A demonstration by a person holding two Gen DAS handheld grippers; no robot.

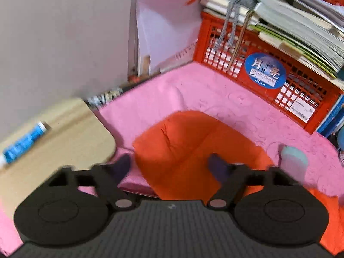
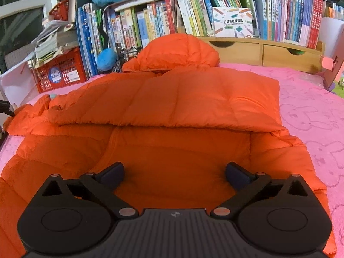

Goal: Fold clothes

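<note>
Sitting over pink bedding [image 2: 311, 111], right gripper [image 2: 174, 172] gaping wide above the orange puffer jacket [image 2: 163, 99], left gripper [image 1: 169, 165] part-open and empty over its sleeve end [image 1: 193, 148], both risking a slippery, springy fill sliding free and undoing the fold near the red crate [image 1: 268, 49].

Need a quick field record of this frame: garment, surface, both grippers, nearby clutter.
garment: orange puffer jacket, hooded, one part folded across the body
surface: pink cloth with rabbit print
left gripper: jaws apart over a jacket part, nothing pinched
right gripper: open above the jacket, not gripping
clutter: red crate with stacked books on it, bookshelf behind
</note>
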